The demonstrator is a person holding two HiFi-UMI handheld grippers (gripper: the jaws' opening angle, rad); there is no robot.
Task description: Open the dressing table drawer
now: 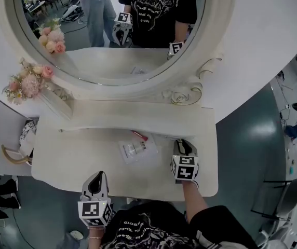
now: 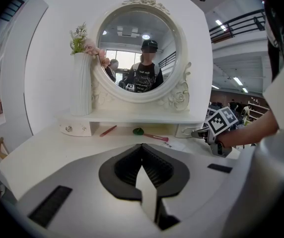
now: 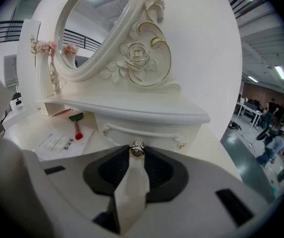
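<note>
Drawer knob (image 3: 137, 150) pinched by right gripper (image 1: 183, 145) tilted downward, left gripper (image 1: 99, 178) closed, empty

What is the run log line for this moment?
phase: grasp | right gripper: shut on small round metal knob | white drawer: closed | left gripper: shut, empty

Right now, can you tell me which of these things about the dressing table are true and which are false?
1. The right claw is closed on the drawer knob. True.
2. The left claw holds a red pen. False: it is shut and empty; the red pen lies on the table.
3. The flower vase stands left of the mirror. True.
4. The right drawer is pulled all the way out. False: it sits closed under the shelf.
</note>
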